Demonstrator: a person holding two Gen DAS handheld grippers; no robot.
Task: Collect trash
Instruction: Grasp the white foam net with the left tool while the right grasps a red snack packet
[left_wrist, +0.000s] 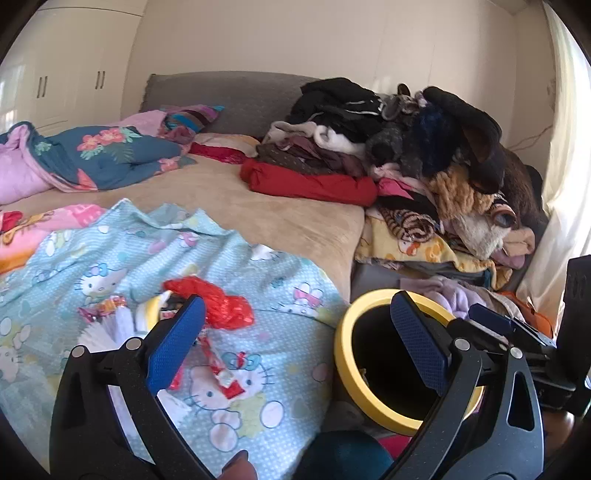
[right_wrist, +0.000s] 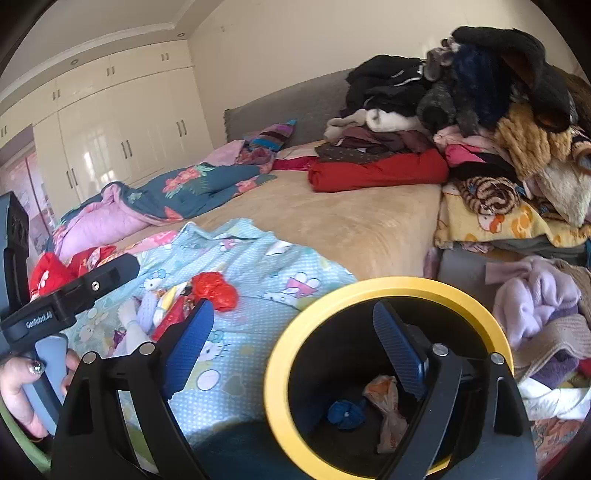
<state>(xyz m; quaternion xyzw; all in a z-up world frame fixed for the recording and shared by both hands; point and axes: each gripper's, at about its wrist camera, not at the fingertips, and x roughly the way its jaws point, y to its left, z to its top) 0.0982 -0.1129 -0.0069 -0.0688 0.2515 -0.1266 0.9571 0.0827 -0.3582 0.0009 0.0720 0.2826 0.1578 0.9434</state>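
Red bag (right_wrist: 215, 290) and wrappers (left_wrist: 221, 373) lie on the bed (right_wrist: 332, 218); the bin (right_wrist: 280, 354) holds crumpled trash (right_wrist: 384, 402); both tongs, left (left_wrist: 295, 343) and right (right_wrist: 295, 350), are wide open, empty.

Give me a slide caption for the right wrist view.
Open right gripper above yellow-rimmed bin already holding crumpled trash; red wrapper remains on bedsheet.

left wrist view: low over the bed (left_wrist: 295, 206) edge, angled down, facing the headboard, close to the blue sheet (left_wrist: 110, 258)
right wrist view: further right, right above the bin (right_wrist: 388, 288), same direction
shared: bed, bin, sheet, clothes pile (right_wrist: 480, 122)
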